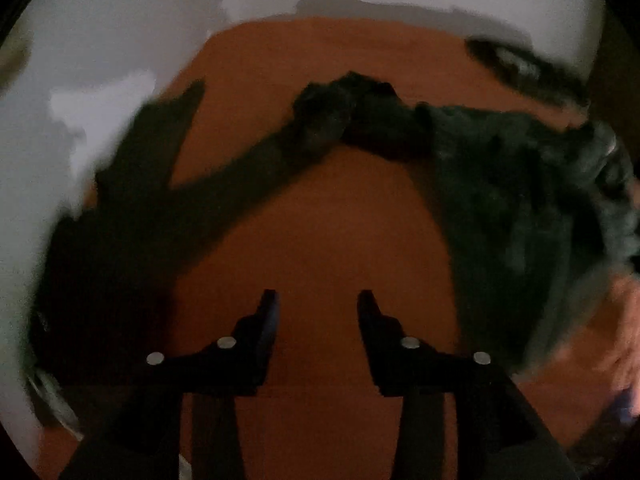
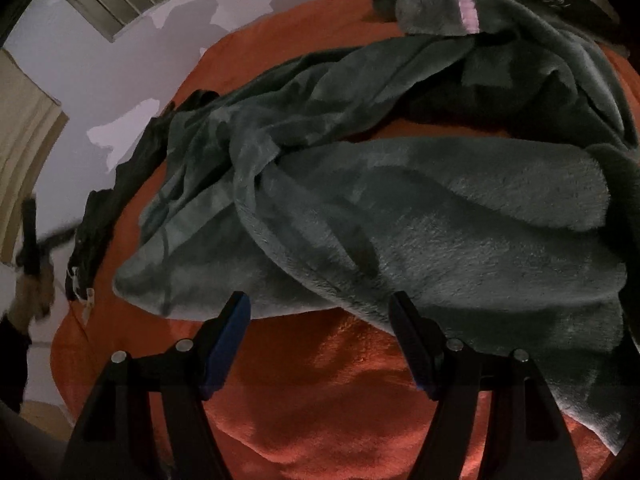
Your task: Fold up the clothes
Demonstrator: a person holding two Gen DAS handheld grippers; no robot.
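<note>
bare orange blanket [image 2: 320, 420] ahead, fleece garment [image 2: 440, 216] beyond

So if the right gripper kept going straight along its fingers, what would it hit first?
Most likely the grey fleece garment: its near hem lies just past the tips of the open right gripper, spread on the orange blanket. Depth is unclear, so it might touch the blanket just short of the hem.

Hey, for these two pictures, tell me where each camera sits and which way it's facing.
Left wrist: sits behind the left tongs, looking steeply down at the orange bedcover; open, empty tongs show, and a blurred hand at right.
Right wrist: sits behind the right tongs, angled down at the grey fleece garment; open tongs show, with the other hand and its tool blurred at left.
Shared: both see the bedcover, the fleece and the pale wall.
</note>
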